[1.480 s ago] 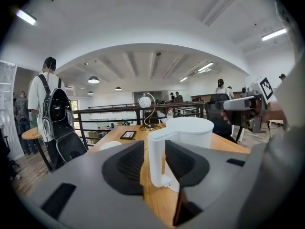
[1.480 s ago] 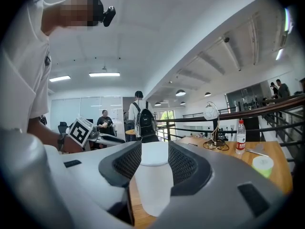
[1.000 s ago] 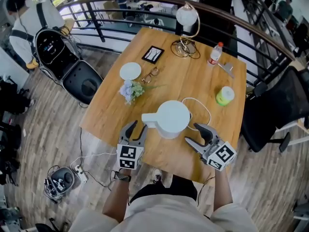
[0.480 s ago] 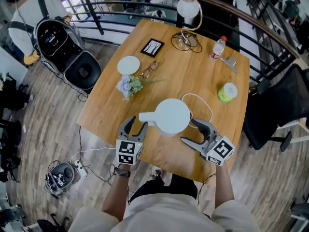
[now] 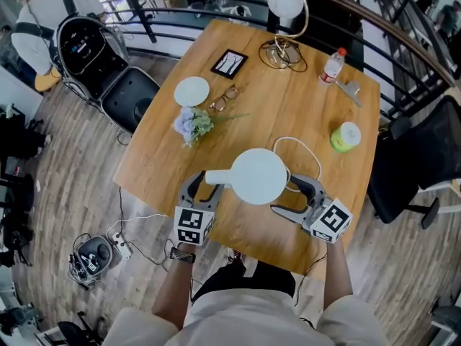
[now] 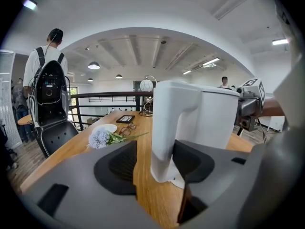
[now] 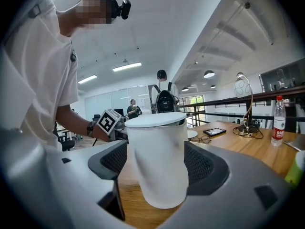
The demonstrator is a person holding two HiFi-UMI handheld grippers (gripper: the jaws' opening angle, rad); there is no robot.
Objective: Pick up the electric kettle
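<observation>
- Two hand-held tools are kept low at the near edge of the tabletop [image 5: 288, 114], one on each side of the electric kettle [image 5: 258, 176].
- The electric kettle, white with a flat lid, is seen upright on the tabletop close to that near edge. Its handle [image 5: 218, 178] is turned toward the left of the head view.
- The left tongs [image 5: 205, 187] have just been opening and are spread wide. The handle is set between the jaws, but it is not gripped: bare wood is seen between one pad and the handle, and the other pad lies just beside it.
- The right tongs [image 5: 288, 196] have also just been opening and are held apart. The kettle's round body is flanked by both jaws, close on either side, and no squeeze is seen on it.
- A white cord [image 5: 302, 150] is looped on the tabletop just behind the kettle.
- Farther back, a small bunch of pale flowers [image 5: 191, 126], a pair of glasses [image 5: 225, 109] and a white plate [image 5: 192, 91] are laid out.
- Near the far edge, a black frame [image 5: 228, 63], a lamp [image 5: 287, 2] and a bottle [image 5: 332, 67] are placed. A green cup [image 5: 346, 137] is set toward the right edge.
</observation>
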